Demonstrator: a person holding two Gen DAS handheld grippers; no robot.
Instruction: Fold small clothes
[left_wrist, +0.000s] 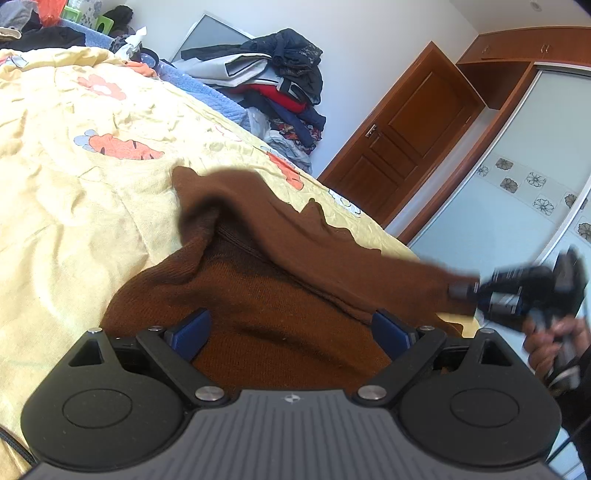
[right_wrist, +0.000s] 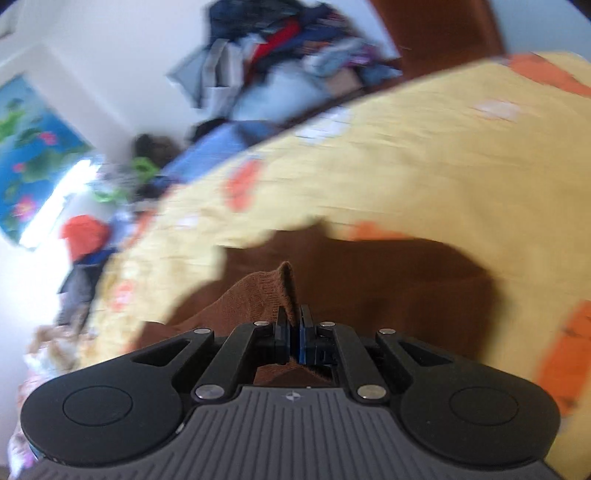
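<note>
Brown knitted sweater (left_wrist: 280, 295) lies on the bed, on a pale yellow quilted bedspread with orange carrot print (left_wrist: 74, 192), near its edge. Fine rib knit, uniform dark brown, crumpled rather than flat: one part is raised in a soft ridge across the body, and a sleeve-like strip is pulled out taut to the right.

Right gripper (right_wrist: 294, 325): jaws together, clamped on a thin fold of the sweater's edge, which sticks up between the blue pads. The left wrist view shows the same grip at the end of the stretched strip, with a hand (left_wrist: 554, 343) on the handle. That view is motion-blurred.

Left gripper (left_wrist: 291, 328): jaws wide apart, straddling the sweater's near part; the blue pads sit at the fabric on either side, not pinching it.

Heap of mixed clothes (left_wrist: 280, 85) piled beyond the bed by a brown wooden door (left_wrist: 406, 136).
</note>
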